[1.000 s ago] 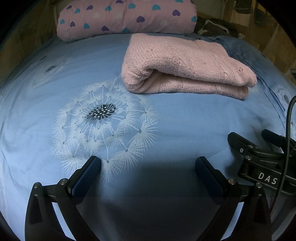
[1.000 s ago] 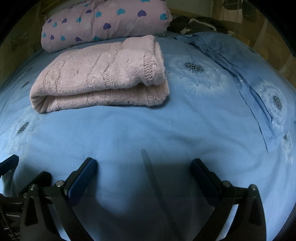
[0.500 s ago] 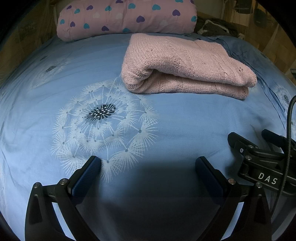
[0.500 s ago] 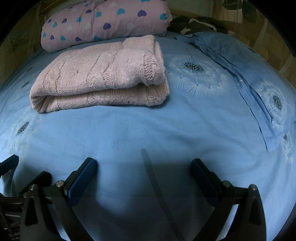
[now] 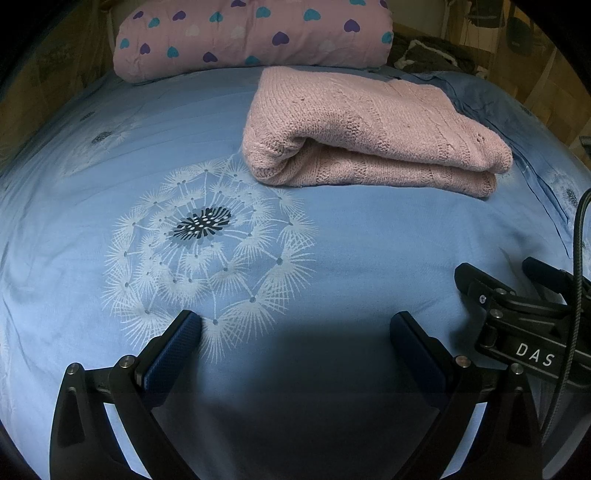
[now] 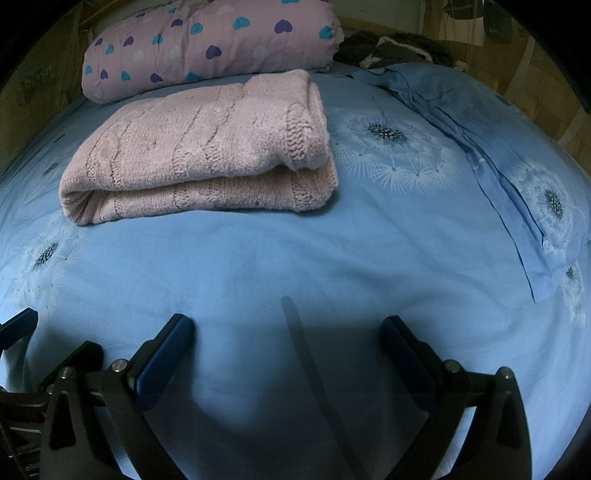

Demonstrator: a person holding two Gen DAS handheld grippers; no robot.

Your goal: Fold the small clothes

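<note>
Blue bedsheet [image 5: 369,236] w/ dandelion print is spreading across both views, curving off toward dark edges at L and R; a broad bare stretch of sheet is lying between the grippers and the folded garment. Pink knit sweater [image 5: 369,129] is sitting folded in a thick bundle on the sheet, well apart from both grippers, its rolled fold facing the cameras; in the right wrist view the same sweater [image 6: 199,155] is lying L of centre. Behind it, a pink heart-print pillow [image 5: 251,33] is resting at the far edge, just beside the sweater's back. A loose blue cloth [image 6: 491,147] w/ matching print is trailing along the R side. No containers are showing. Left gripper [image 5: 295,325] is hovering low over the sheet, jaws spread wide, nothing between them. Right gripper [image 6: 288,328] is doing likewise, jaws wide apart and empty; it is also showing at the R edge of the left wrist view, beside the left one.
</note>
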